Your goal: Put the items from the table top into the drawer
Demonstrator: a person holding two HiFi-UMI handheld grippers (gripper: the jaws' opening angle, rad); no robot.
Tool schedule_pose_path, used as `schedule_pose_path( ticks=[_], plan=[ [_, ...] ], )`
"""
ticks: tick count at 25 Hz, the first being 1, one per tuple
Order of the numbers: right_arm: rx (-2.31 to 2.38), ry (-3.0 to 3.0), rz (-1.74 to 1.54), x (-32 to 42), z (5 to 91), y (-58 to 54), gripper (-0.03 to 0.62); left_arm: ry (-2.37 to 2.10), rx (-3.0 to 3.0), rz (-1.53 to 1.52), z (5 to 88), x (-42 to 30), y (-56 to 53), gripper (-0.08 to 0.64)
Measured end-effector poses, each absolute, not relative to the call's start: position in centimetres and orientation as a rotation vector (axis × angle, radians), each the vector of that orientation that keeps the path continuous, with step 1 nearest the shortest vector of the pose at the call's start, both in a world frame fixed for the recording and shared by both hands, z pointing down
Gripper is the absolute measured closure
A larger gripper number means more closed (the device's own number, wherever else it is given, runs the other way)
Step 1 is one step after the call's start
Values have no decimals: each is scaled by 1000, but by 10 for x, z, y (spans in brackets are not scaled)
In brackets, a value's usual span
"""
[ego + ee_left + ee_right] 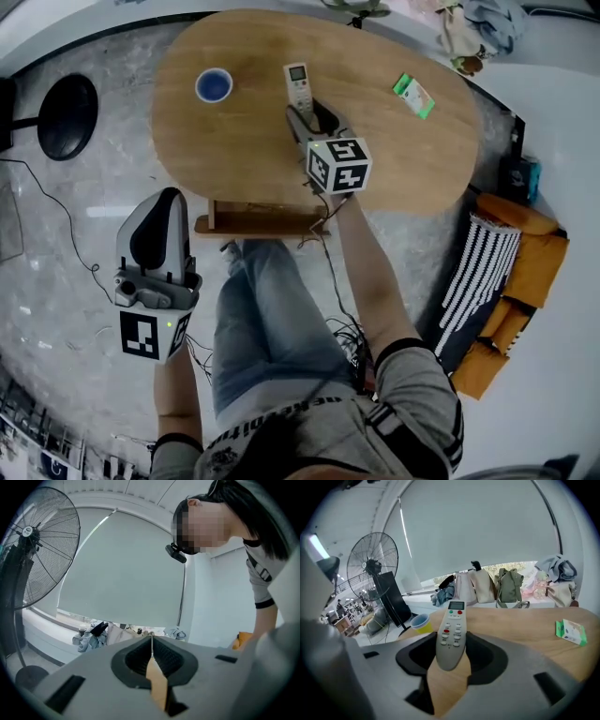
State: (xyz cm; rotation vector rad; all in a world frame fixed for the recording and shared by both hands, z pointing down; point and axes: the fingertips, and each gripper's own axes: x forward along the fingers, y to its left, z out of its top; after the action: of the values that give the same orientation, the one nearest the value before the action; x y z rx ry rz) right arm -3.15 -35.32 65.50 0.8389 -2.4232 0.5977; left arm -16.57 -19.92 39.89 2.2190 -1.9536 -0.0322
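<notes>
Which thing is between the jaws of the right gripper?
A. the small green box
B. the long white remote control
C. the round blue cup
B: the right gripper has its jaws on the near end of the long white remote control, while the round blue cup and the small green box stand apart on the wooden table.

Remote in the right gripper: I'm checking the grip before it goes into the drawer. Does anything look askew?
Somewhat: the right gripper clamps the remote only at its near end, so most of it juts past the jaws and might pivot. The cup stands upright, the green box lies flat; nothing spilled.
</notes>
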Motion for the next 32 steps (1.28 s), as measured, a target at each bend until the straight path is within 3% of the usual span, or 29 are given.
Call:
schedule_pose_path(
  ticks=[13, 32],
  plan=[
    [913, -2549, 698, -10, 604, -242, 403, -1917, 2278, -35, 381, -150, -129, 548],
    [785, -2437, 487, 42, 631, -105, 403, -1819, 2376, -59, 378, -108, -52, 548]
  ],
)
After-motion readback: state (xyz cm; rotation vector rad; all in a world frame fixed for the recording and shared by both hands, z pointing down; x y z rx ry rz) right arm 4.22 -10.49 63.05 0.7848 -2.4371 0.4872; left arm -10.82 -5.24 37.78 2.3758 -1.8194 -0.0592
